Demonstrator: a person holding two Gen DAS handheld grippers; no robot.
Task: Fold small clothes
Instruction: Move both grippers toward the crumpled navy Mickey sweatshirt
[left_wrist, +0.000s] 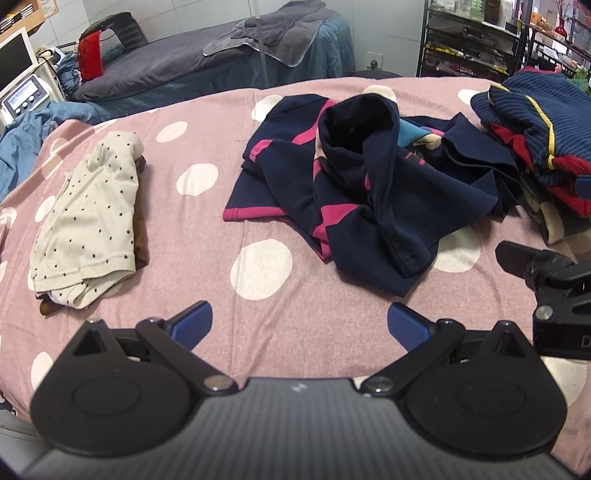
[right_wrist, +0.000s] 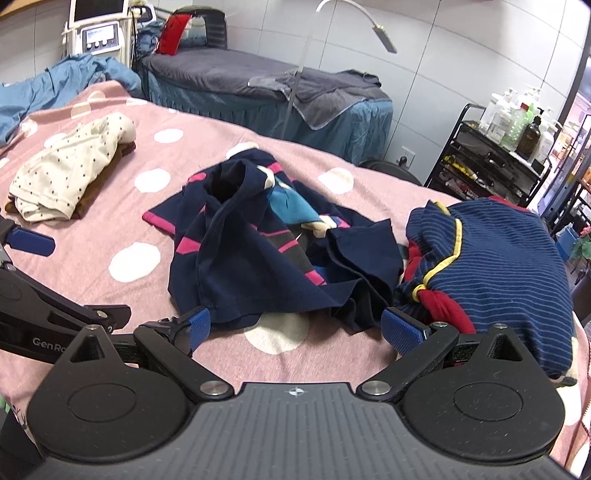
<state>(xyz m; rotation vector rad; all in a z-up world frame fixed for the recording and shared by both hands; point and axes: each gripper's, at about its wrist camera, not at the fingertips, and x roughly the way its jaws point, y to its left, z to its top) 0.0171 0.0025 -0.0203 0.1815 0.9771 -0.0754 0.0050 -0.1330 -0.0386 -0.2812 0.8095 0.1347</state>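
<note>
A crumpled navy garment with pink stripes (left_wrist: 354, 192) (right_wrist: 258, 251) lies in a heap in the middle of the pink spotted bedsheet (left_wrist: 207, 229) (right_wrist: 110, 221). My left gripper (left_wrist: 299, 325) hovers open over bare sheet in front of it, nothing between its blue pads. My right gripper (right_wrist: 295, 328) is open too, its pads at the garment's near hem, touching nothing that I can make out. On the left lies a folded cream dotted garment (left_wrist: 88, 221) (right_wrist: 70, 170) on top of a brown one. A pile of striped navy and red clothes (left_wrist: 535, 125) (right_wrist: 491, 266) sits at the right.
Behind the bed stands a treatment couch with grey towels (left_wrist: 229, 48) (right_wrist: 280, 85). A machine with a screen (left_wrist: 22, 92) (right_wrist: 96, 33) and blue bedding are at the left. A black shelf trolley with bottles (right_wrist: 509, 147) stands at the right. A lamp pole (right_wrist: 295, 74) rises behind the bed.
</note>
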